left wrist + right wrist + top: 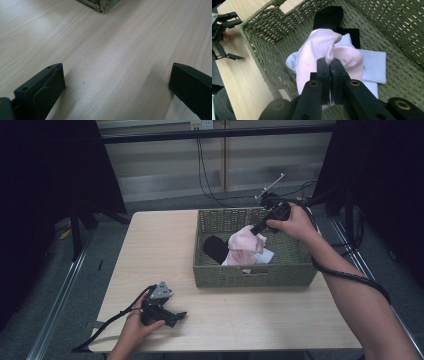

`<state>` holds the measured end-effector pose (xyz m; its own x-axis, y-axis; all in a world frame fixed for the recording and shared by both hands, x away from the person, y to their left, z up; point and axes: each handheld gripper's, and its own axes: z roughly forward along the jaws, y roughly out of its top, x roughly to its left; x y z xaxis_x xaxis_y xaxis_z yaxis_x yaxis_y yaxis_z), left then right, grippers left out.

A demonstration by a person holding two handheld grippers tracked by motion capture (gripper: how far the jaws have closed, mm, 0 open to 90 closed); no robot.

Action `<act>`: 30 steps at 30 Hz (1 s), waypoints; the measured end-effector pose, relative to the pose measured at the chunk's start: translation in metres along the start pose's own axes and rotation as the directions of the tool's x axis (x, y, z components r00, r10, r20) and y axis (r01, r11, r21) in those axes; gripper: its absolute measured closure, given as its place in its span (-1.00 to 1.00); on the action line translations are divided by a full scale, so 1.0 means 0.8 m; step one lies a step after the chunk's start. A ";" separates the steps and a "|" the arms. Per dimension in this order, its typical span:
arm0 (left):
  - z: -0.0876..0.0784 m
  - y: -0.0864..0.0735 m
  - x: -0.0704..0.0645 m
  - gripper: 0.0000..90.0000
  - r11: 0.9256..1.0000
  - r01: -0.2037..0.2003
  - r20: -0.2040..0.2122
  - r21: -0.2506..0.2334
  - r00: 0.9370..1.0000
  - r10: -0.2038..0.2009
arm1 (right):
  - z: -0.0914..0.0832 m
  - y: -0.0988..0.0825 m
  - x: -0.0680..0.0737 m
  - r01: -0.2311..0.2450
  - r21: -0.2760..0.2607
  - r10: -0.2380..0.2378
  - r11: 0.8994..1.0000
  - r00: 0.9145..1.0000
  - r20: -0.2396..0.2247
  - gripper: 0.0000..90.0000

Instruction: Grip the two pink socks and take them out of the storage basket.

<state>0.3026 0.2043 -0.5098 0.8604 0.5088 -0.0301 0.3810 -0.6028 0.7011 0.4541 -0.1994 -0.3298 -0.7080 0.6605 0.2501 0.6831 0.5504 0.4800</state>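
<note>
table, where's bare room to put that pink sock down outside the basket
The table is bare left of the basket, and along the front strip between the basket and the near edge, right of the left gripper. Inside the basket it's crowded: a black sock and white socks lie under the pink sock.

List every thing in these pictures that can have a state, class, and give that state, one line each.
Right gripper: shut on the pink sock.
Pink sock: pinched, partly lifted.
Left gripper: open over bare wood.
Basket: upright on the table.
Black sock: lying in the basket.
White sock: lying flat.
</note>
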 end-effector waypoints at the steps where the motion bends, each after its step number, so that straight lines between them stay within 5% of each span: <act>1: 0.000 0.000 0.000 -1.00 1.000 0.000 0.001 0.000 1.000 0.000 | 0.000 0.000 -0.001 0.004 0.000 -0.004 1.000 1.000 0.000 0.94; 30: 0.000 0.000 0.000 -1.00 1.000 0.000 0.000 0.000 1.000 0.000 | -0.045 -0.001 0.015 0.042 -0.031 -0.043 0.999 0.998 -0.042 0.94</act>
<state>0.3026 0.2043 -0.5099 0.8604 0.5087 -0.0303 0.3810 -0.6027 0.7011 0.4386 -0.2109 -0.2970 -0.7435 0.6142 0.2644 0.6472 0.5615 0.5157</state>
